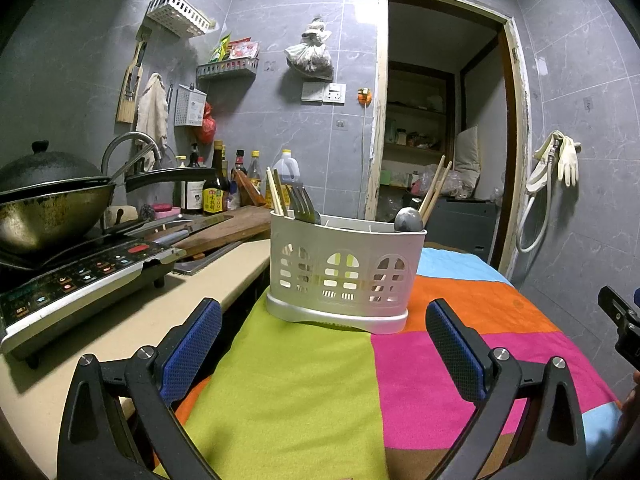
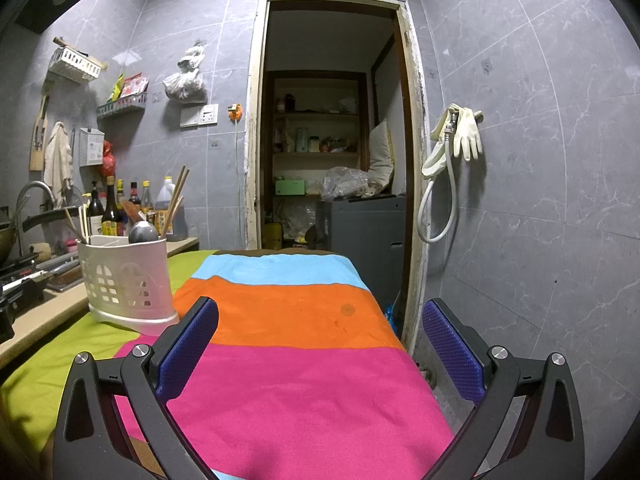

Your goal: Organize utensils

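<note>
A white plastic utensil caddy [image 1: 340, 276] stands upright on the striped cloth [image 1: 304, 380]. In it are a fork [image 1: 301, 200], pale chopsticks [image 1: 276, 192] on the left, and a grey spoon [image 1: 408, 220] and wooden chopsticks [image 1: 436, 188] on the right. My left gripper [image 1: 324, 320] is open and empty, just short of the caddy, facing it. My right gripper [image 2: 320, 320] is open and empty over the cloth [image 2: 304, 380], with the caddy [image 2: 128, 280] to its far left. Part of the right gripper shows at the left wrist view's right edge [image 1: 620, 320].
A beige counter [image 1: 132, 320] on the left holds an induction cooker [image 1: 80, 280] with a wok [image 1: 48, 208], a cutting board [image 1: 224, 228] with a knife, and sauce bottles [image 1: 216, 188]. An open doorway [image 2: 332, 140] lies ahead. Gloves and a hose [image 2: 456, 140] hang on the right wall.
</note>
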The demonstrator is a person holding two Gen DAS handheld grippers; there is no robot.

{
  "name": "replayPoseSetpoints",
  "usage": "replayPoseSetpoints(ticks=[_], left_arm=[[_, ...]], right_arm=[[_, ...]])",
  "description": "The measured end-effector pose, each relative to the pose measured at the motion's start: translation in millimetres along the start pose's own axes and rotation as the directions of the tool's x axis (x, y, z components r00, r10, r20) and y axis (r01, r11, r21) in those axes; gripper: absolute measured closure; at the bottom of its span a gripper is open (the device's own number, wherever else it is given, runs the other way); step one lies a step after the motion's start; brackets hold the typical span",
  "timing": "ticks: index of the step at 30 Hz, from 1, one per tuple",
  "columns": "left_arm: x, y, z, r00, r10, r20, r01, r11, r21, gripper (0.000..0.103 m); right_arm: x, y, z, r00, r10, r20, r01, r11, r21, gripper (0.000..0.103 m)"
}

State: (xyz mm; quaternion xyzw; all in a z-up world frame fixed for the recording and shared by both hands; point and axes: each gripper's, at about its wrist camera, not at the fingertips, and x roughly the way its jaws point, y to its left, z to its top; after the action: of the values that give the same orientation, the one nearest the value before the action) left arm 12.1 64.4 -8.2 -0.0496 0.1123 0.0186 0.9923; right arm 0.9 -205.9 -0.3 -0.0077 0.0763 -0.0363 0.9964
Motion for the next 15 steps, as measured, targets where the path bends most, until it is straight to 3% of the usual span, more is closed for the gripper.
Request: replayPoseSetpoints(ticks=[15], left_arm=[[0.1,0.1,-0.1,1.0,0.0,-0.001,0.0,1.0,0.0,0.003]], right_arm=[[0.3,0.3,-0.3,1.0,0.0,0.0,0.0,1.0,0.001,0.0]])
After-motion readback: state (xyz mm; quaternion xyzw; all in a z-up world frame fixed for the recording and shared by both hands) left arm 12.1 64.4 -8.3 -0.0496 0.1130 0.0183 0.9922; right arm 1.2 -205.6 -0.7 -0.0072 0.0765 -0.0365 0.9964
